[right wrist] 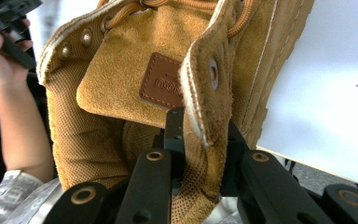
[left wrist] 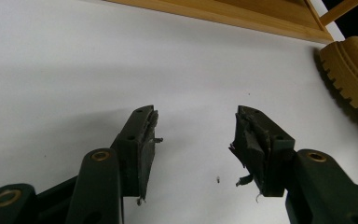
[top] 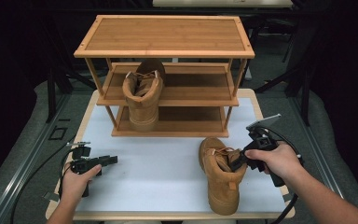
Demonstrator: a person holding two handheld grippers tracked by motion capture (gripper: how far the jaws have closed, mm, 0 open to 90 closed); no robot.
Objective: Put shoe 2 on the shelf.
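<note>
On the white table top (top: 158, 163), near its front right corner, a tan suede boot (top: 221, 175) stood on its sole with its toe toward the person. The right gripper (top: 238, 163) had come in from the right, and its two black jaws pinched the boot's collar at the ankle opening, one jaw inside the boot and one outside, with the suede edge clamped between them; the right gripper view showed the leather tag on the tongue just above the grip. The left gripper (left wrist: 196, 135) lay low over the bare table at the front left, well apart from the boot, its jaws spread with nothing between them. The boot's ridged sole showed at the right edge of the left gripper view. Behind the boot stood a wooden shoe rack (top: 165, 35) with three shelves. A second tan boot (top: 143, 95) sat at the left of the rack, its heel facing forward.
</note>
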